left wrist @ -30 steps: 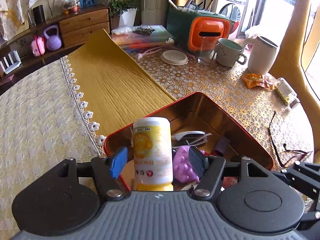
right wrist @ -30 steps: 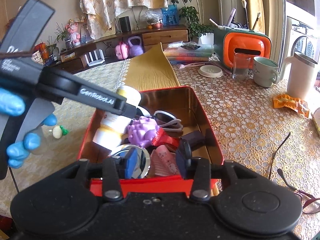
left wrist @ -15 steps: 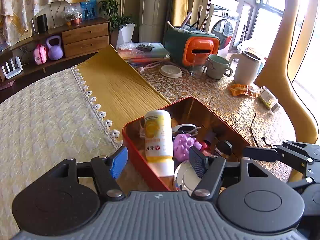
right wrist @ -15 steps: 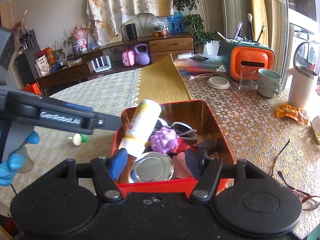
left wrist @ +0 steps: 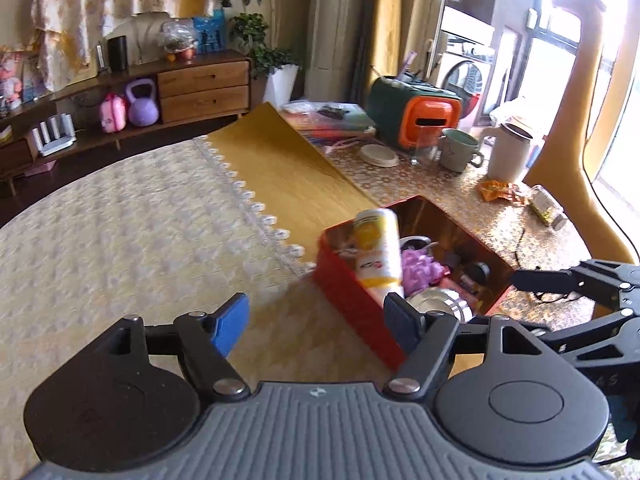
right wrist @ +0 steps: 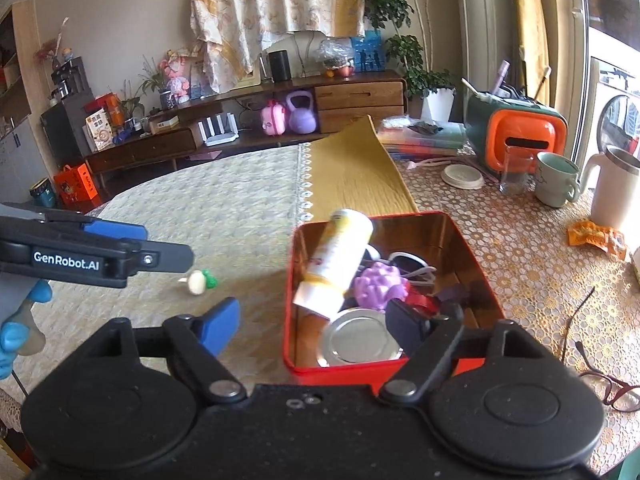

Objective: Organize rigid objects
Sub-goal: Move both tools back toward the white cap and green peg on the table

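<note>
Leaning in the red tin (right wrist: 476, 264), the bottle (right wrist: 340, 256) lies beyond both grippers' fingers (right wrist: 222, 326).

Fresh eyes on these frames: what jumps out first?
The red tin mid-table, crammed, with a yellow-and-white bottle leaning on its left wall beside a purple knobbly toy and a round metal lid. Then the orange-fronted box at the table's far right, and a small white-and-green piece alone on the cloth, left of the tin.

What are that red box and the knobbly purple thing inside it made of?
The red rectangular box looks like painted tin: its coppery inner walls shine and mirror the contents. The knobbly purple ball looks like matte soft rubber or plastic, with rounded moulded bumps and no glare; which one I can't tell.
</note>
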{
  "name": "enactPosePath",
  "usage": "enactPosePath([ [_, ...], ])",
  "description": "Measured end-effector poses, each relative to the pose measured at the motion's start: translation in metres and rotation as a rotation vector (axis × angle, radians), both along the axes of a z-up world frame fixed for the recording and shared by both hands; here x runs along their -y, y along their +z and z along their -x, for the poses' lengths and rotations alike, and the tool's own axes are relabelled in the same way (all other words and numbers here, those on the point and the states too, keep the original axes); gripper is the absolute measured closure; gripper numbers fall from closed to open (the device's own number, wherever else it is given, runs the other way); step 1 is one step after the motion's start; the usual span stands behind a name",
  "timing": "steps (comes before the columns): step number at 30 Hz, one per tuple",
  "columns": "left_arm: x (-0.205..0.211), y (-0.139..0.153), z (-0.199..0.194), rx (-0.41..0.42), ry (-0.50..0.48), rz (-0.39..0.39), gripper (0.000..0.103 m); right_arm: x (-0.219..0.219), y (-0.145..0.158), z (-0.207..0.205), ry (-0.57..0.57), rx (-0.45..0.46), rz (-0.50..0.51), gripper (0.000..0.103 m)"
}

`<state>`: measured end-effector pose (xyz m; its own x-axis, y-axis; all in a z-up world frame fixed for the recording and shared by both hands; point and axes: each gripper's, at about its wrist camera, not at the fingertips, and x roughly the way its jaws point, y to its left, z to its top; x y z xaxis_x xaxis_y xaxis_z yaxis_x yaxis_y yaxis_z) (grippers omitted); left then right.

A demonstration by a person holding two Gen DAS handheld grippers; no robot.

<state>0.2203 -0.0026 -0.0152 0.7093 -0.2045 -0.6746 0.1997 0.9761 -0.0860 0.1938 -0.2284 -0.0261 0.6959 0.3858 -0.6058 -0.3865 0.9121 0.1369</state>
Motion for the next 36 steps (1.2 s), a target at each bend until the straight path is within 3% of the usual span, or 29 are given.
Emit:
enactPosePath([
  [4,-0.028,-0.005,0.009,-0.007,0.048,0.003,0.029,-0.015,0.000,0.004,0.034,0.002,0.010,0.015],
  [7,-0.045,-0.011,0.016,-0.004,0.069,0.005,0.020,-0.028,0.000,0.007,0.061,0.006,0.018,0.011],
  [13,-0.070,-0.025,0.025,-0.005,0.097,-0.006,0.020,-0.050,0.000,0.009,0.112,0.011,0.009,0.000],
  [17,-0.081,-0.036,0.029,0.004,0.118,-0.036,0.020,-0.062,0.000,0.004,0.120,0.018,0.004,0.000],
  [25,-0.093,-0.060,0.024,-0.005,0.135,-0.022,0.020,-0.084,-0.008,-0.016,0.152,-0.023,0.020,0.000],
  [36,-0.080,-0.095,-0.006,-0.006,0.094,-0.025,0.020,-0.116,-0.021,-0.054,0.226,-0.062,0.055,0.000],
])
